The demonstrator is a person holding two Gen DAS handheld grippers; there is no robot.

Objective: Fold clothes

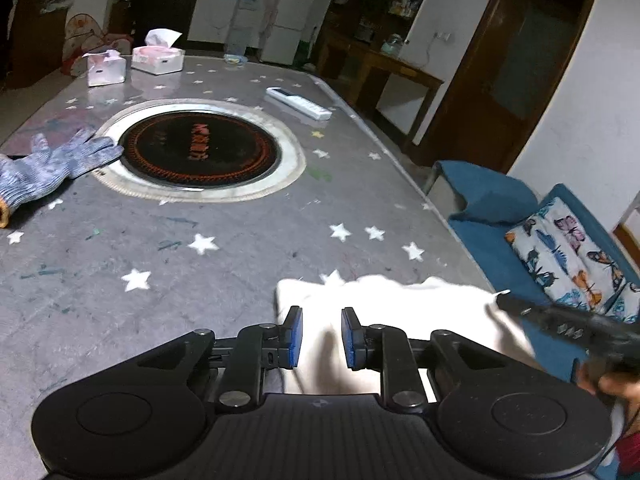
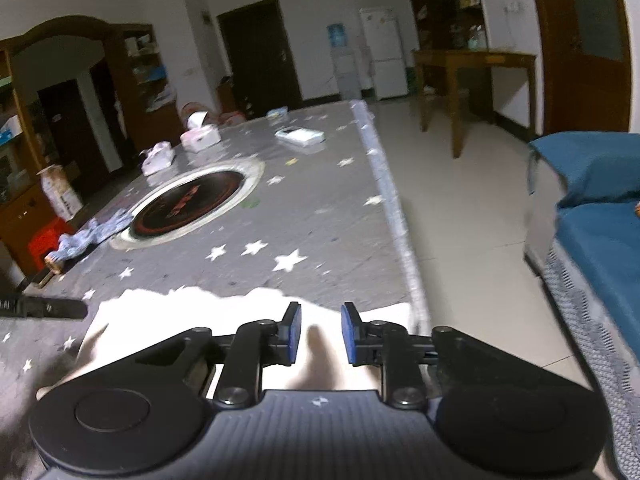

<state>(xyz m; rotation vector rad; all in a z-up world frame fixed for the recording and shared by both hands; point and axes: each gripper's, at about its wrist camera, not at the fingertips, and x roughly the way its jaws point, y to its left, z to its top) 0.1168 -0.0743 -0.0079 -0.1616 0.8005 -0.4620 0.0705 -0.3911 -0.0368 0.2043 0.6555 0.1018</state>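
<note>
Fingers [image 1: 294, 336] of both grippers gape over white cloth [image 1: 400, 300]; no legible writing.

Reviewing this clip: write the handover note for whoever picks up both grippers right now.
Left gripper: open, holding nothing, fingers above the white cloth.
Right gripper: open, holding nothing, also over the white cloth.
The cloth lies rumpled at the near edge of the star-patterned table, close to its right corner.
Done: no tidy fold visible.
Left: grip the cloth's edges, spread it flat, then fold.
Nearby, not part of the job: a knit glove and a remote.
</note>
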